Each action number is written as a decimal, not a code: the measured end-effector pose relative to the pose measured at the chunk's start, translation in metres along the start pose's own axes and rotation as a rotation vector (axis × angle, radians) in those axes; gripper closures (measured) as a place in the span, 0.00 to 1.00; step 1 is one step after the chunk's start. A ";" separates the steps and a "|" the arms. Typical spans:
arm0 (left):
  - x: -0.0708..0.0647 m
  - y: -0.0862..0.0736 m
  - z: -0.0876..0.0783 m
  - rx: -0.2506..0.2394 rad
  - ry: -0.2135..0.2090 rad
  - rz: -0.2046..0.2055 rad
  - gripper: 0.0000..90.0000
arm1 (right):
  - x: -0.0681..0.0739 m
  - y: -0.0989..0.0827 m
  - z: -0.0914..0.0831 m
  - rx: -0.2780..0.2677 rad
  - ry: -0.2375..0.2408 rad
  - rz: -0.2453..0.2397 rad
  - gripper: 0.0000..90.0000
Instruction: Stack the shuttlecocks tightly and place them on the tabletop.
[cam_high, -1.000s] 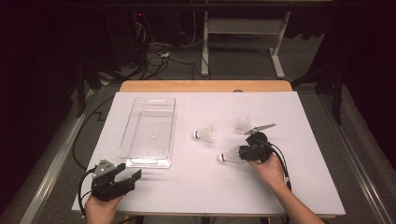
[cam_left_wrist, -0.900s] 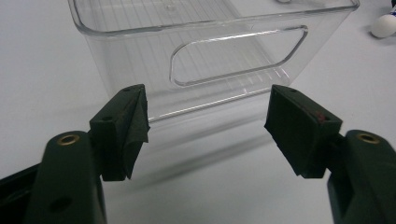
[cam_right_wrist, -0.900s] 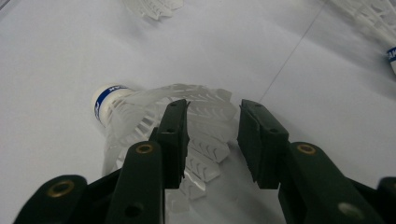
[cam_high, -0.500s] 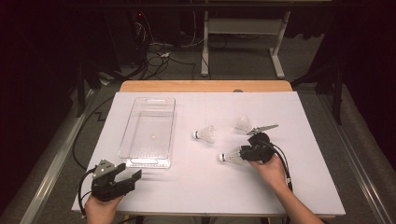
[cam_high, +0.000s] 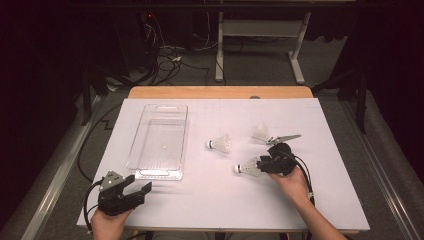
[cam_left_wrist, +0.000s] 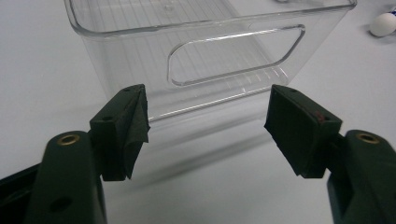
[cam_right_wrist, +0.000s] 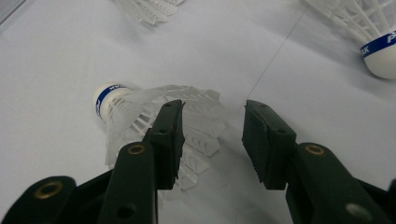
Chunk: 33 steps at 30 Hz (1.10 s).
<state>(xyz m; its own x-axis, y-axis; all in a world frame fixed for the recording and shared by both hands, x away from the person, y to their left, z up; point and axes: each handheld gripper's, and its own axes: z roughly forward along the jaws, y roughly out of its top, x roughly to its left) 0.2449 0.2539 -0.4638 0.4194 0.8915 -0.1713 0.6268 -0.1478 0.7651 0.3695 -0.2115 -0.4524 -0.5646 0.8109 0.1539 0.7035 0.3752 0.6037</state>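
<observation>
Three white shuttlecocks lie on the white table top. The nearest shuttlecock (cam_high: 246, 168) (cam_right_wrist: 126, 107) lies on its side, blue-banded cork pointing left. My right gripper (cam_high: 262, 164) (cam_right_wrist: 212, 135) sits low at its feathered skirt. Its jaws have just been opening; the skirt lies between them, against the left pad and apart from the right one. A second shuttlecock (cam_high: 220, 144) (cam_right_wrist: 149, 9) lies mid-table and a third shuttlecock (cam_high: 261, 133) (cam_right_wrist: 373, 42) farther right. My left gripper (cam_high: 140, 187) (cam_left_wrist: 208, 121) rests open at the front left, facing the clear tray (cam_high: 131, 150) (cam_left_wrist: 210, 56).
The tray's near end wall has a handle slot (cam_left_wrist: 233, 56) and the tray holds nothing. A wooden strip (cam_high: 220, 92) borders the far edge. Cables (cam_high: 170, 60) and a desk frame (cam_high: 260, 30) lie on the floor beyond the table.
</observation>
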 end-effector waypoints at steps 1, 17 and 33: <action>0.000 0.000 0.000 -0.001 0.001 -0.001 0.34 | 0.000 -0.001 -0.001 0.000 -0.002 0.004 0.65; -0.001 -0.001 -0.001 -0.002 0.011 -0.003 0.34 | -0.006 -0.012 -0.017 -0.041 -0.019 0.011 0.63; -0.001 -0.002 -0.003 0.000 0.012 -0.003 0.35 | -0.006 -0.021 -0.035 -0.129 -0.015 -0.008 0.59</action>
<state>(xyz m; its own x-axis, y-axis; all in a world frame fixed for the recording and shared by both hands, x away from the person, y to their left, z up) 0.2411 0.2549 -0.4635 0.4098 0.8970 -0.1657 0.6276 -0.1454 0.7649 0.3428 -0.2399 -0.4390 -0.5625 0.8152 0.1380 0.6373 0.3212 0.7005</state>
